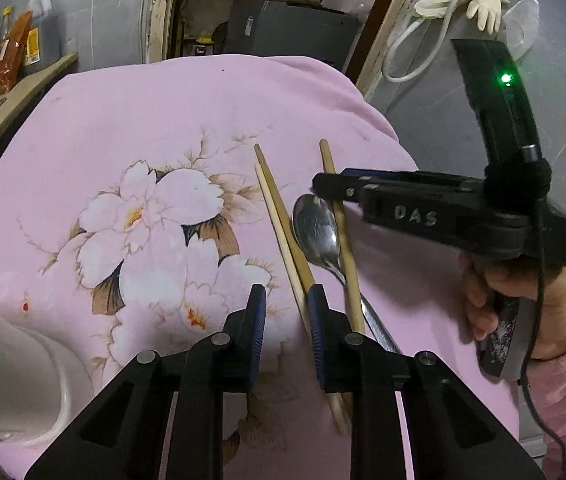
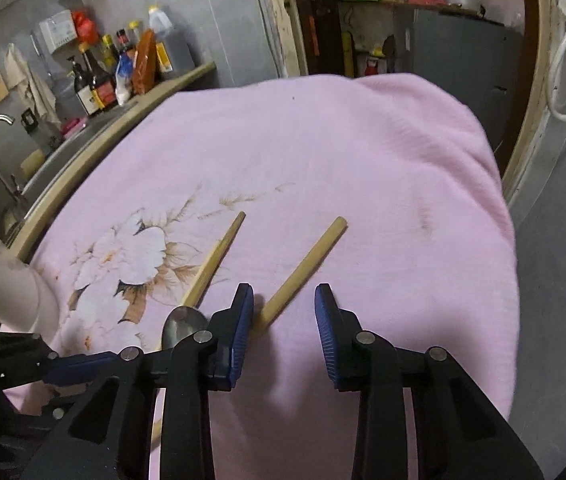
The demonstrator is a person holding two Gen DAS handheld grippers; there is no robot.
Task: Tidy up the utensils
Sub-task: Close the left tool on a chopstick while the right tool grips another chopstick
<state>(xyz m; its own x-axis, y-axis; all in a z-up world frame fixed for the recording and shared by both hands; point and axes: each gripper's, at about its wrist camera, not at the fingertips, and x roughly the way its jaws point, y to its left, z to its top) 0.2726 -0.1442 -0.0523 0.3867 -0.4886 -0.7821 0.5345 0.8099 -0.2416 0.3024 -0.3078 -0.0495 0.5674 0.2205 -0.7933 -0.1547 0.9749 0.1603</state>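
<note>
Wooden chopsticks — a pair (image 1: pixel 283 232) and a single (image 1: pixel 343 240) — flank a metal spoon (image 1: pixel 317 232) near my pink flowered cloth's (image 1: pixel 163 120) right edge, long axes running away from me. My left gripper (image 1: pixel 287 320) gapes empty beside the pair; my right gripper (image 2: pixel 283 320), likewise open, straddles the single — nearer.

On your cloth (image 1: pixel 131 112), the spoon (image 1: pixel 317 232) lies between paired chopsticks (image 1: pixel 279 216) on its left and a single chopstick (image 1: pixel 341 236) on its right.
</note>
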